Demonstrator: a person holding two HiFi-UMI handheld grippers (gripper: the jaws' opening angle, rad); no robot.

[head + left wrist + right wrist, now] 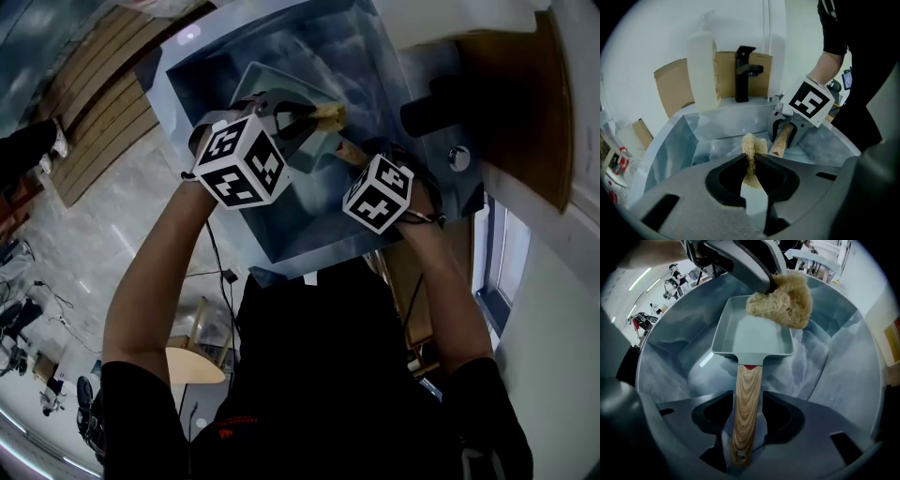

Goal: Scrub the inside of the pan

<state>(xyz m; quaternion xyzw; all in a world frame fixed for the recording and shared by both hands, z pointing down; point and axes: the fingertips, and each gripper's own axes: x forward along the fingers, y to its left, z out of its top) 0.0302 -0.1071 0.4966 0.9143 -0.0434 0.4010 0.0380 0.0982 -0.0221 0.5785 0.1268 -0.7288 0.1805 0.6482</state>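
A square grey-green pan (754,338) with a wooden handle (746,404) sits inside a steel sink (843,362). My right gripper (747,401) is shut on that handle, with a jaw pressed against each side. A tan fibrous sponge (783,301) rests at the pan's far right corner, and my left gripper (752,157) is shut on it, squeezing the sponge (751,147) thin between the jaws. In the head view both grippers reach over the pan (272,84), left gripper (305,117) above it, right gripper (361,159) at the handle (349,150).
A black faucet (743,75) stands at the sink's back edge beside a tall translucent bottle (703,65). Brown cardboard (670,89) leans against the white wall behind. The sink walls (197,84) rise steeply around the pan on all sides.
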